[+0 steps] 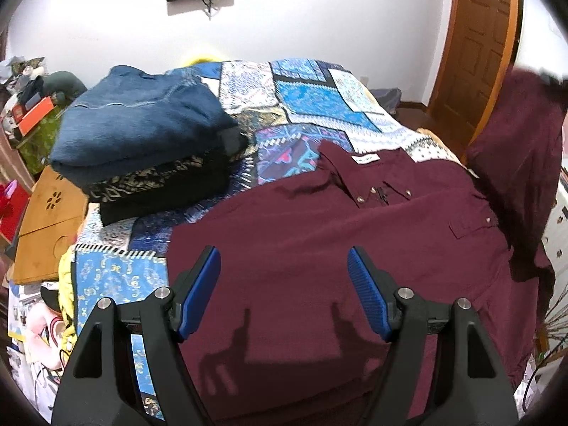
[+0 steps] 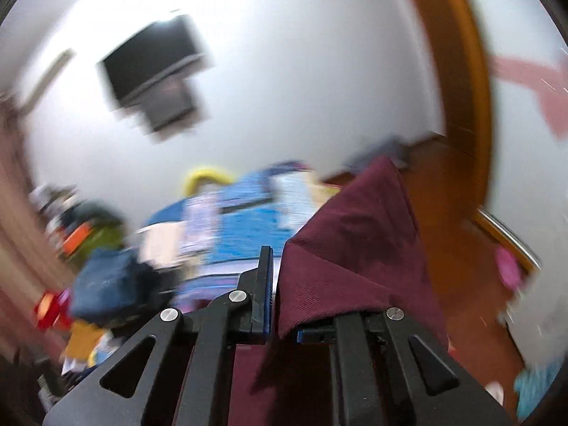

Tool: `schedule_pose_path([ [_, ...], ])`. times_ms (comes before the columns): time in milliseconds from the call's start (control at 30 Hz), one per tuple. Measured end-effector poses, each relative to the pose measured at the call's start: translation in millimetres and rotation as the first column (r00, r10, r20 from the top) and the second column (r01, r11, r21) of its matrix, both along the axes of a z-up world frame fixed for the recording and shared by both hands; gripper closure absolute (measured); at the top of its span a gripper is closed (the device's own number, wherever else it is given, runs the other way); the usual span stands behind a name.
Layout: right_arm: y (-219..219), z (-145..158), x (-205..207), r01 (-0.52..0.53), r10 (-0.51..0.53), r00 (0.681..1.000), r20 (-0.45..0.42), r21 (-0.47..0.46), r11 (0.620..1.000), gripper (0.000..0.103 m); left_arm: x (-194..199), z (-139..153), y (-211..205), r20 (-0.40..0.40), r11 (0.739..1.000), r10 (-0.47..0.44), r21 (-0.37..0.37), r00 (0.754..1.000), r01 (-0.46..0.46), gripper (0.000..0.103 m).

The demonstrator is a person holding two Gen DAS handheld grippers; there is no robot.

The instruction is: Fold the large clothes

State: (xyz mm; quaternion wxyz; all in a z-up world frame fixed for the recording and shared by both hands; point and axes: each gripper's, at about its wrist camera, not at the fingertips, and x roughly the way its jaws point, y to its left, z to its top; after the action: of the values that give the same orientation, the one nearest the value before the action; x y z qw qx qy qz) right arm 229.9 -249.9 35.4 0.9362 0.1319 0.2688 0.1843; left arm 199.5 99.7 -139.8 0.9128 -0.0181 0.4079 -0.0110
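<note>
Left tongs [image 1: 284,284] hover released above the maroon shirt [image 1: 337,230]; right tongs [image 2: 280,284] pinch its cloth.

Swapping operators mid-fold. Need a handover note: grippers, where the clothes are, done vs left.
Left gripper: open, empty, above the shirt's body.
Right gripper: shut on a lifted part of the shirt; that cloth drapes over one finger, held up at the bed's right side. Right view is blurred.
Shirt: maroon, front up, collar away from you, spread on the quilt.
Done: a stack of folded clothes sits at the bed's far left, blue one on top.
Left: fold the raised part across the body, then the other side, fold it up, add it to the stack.
</note>
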Motion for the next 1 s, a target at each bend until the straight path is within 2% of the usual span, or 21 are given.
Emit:
schedule_pose_path([
  [100,62.5,0.7,-1.4,-0.195,0.195,0.981,-0.024,-0.018,0.981,0.095,-6.9,6.5,14.4,0.020,0.999,0.030,-0.012,0.999,-0.030,0.030],
  [200,120.0,-28.1,-1.5,-0.330,0.322,0.940,-0.115,-0.062,0.942,0.095,-14.7,9.7,29.9,0.032,0.998,0.065,-0.019,0.997,-0.064,0.030],
  [300,177.3,-87.6,-1.7,-0.463,0.421,0.863,-0.281,-0.103,0.880,0.094,-22.7,8.6,45.2,0.029,0.995,0.097,-0.023,0.995,-0.096,0.030],
  [367,209.9,-143.4,-7.7,-0.552,0.459,0.779,-0.428,-0.120,0.825,0.094,-27.0,5.3,53.2,0.016,0.994,0.109,-0.025,0.994,-0.109,0.030],
  [400,220.2,-165.8,-12.0,-0.578,0.457,0.747,-0.483,-0.132,0.805,0.094,-28.9,3.5,56.0,0.010,0.993,0.113,-0.024,0.994,-0.113,0.030],
  [500,223.1,-205.6,-25.4,-0.618,0.437,0.696,-0.569,-0.166,0.768,0.090,-34.3,-1.5,61.2,-0.007,0.993,0.121,-0.007,0.993,-0.121,0.030],
  [600,216.6,-208.1,-27.2,-0.639,0.443,0.668,-0.598,-0.156,0.753,0.089,-34.5,-3.5,60.1,-0.016,0.993,0.114,0.003,0.993,-0.114,0.030],
  [667,206.1,-198.1,-26.7,-0.639,0.449,0.655,-0.608,-0.128,0.759,0.080,-30.8,-2.6,55.9,-0.018,0.995,0.103,0.004,0.995,-0.103,0.030],
  [700,205.3,-192.0,-24.3,-0.637,0.453,0.653,-0.607,-0.117,0.762,0.077,-28.6,-1.4,52.7,-0.017,0.996,0.095,0.003,0.995,-0.095,0.030],
  [733,199.5,-183.9,-25.4,-0.636,0.463,0.655,-0.596,-0.105,0.765,0.069,-24.3,1.4,46.6,-0.012,0.997,0.080,0.003,0.997,-0.080,0.030],
  [767,191.8,-175.2,-27.4,-0.631,0.470,0.667,-0.578,-0.102,0.769,0.058,-22.6,3.7,41.5,-0.007,0.998,0.070,0.003,0.998,-0.070,0.030],
  [833,182.3,-160.3,-31.8,-0.610,0.470,0.706,-0.530,-0.117,0.784,0.044,-16.5,10.4,27.1,0.006,0.999,0.036,0.005,0.999,-0.036,0.030],
  [933,152.1,-137.9,-35.3,-0.560,0.445,0.771,-0.456,-0.152,0.814,0.043,-5.3,21.5,-1.2,0.025,0.999,-0.037,0.017,0.999,0.037,0.030],
  [1000,121.2,-123.3,-34.2,-0.490,0.389,0.826,-0.407,-0.179,0.853,0.043,3.4,27.5,-23.5,0.035,0.995,-0.093,0.034,0.995,0.091,0.030],
])
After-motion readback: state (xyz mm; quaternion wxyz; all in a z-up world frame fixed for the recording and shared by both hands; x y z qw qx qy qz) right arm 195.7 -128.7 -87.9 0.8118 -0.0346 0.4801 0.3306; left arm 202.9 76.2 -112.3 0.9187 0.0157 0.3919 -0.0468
